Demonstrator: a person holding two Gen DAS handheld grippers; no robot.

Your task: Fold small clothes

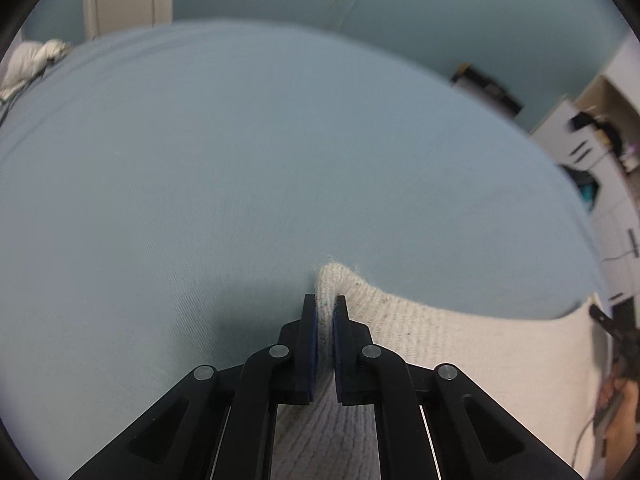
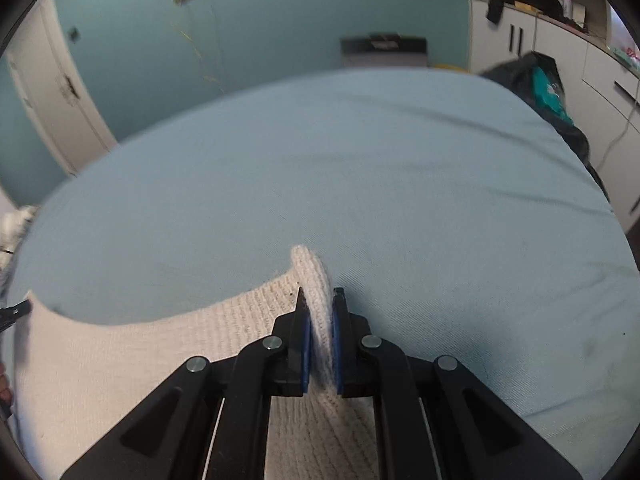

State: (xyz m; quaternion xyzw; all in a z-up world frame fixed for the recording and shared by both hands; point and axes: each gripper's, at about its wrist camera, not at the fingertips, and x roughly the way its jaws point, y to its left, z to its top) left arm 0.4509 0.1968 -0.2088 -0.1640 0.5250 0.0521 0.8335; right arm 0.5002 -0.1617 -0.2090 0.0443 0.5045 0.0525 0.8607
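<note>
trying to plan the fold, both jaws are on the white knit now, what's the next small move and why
Probably lift both corners together and carry them forward over the cloth. The left gripper and right gripper are each shut on a far corner of the white knit cloth, which lies flat on the blue sheet, its far edge sagging between them. A matched lift should keep that edge even.

Each gripper (image 1: 324, 304) (image 2: 320, 300) is black, with blue pads and silver pivot pins.
</note>
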